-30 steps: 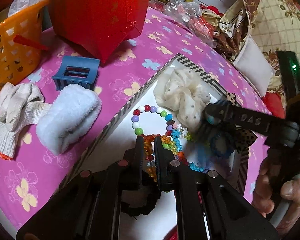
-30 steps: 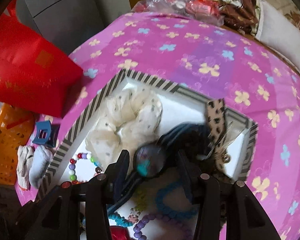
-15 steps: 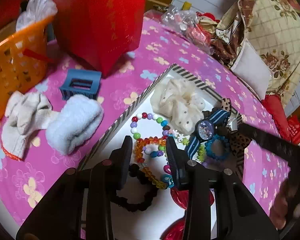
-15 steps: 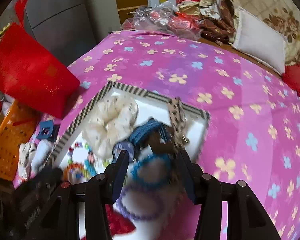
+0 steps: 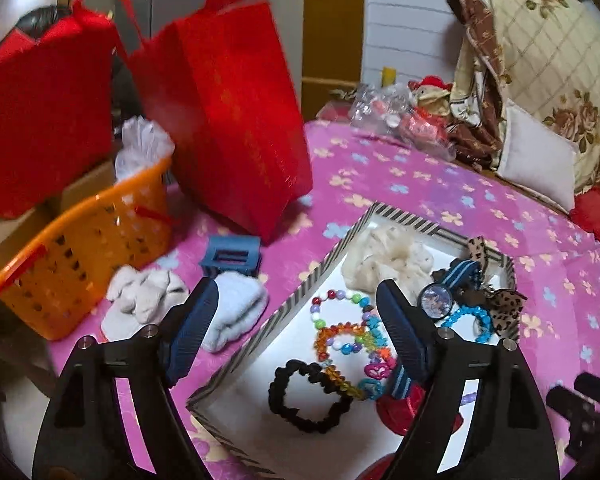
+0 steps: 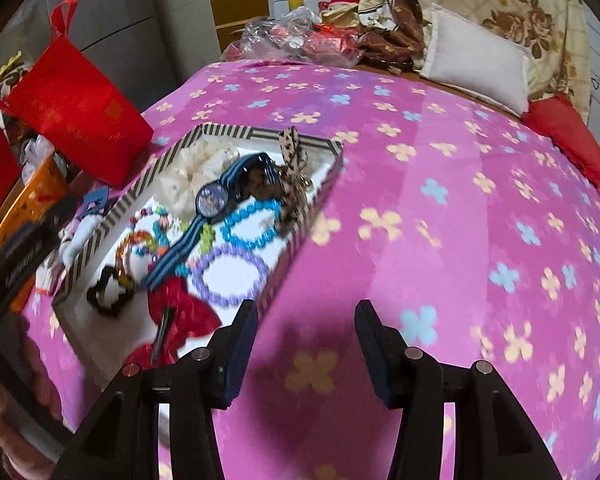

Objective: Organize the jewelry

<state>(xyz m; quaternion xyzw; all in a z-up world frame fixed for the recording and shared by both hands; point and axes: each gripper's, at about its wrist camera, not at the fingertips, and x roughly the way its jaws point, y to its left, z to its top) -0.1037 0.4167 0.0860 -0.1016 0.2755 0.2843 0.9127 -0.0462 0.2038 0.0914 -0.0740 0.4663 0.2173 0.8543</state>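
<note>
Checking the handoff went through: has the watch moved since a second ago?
Yes. The watch left the right tongs and now lies in the striped tray, beside the cream scrunchie.

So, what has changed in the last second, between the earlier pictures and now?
The right gripper set the watch in the striped tray, let go and swung away over the pink cloth, jaws apart and empty. The left gripper has just been opening; it was shut over the orange bracelet, now it stands wide and empty, drawn back. The cream scrunchie, black scrunchie and the other beads stayed put.
</note>
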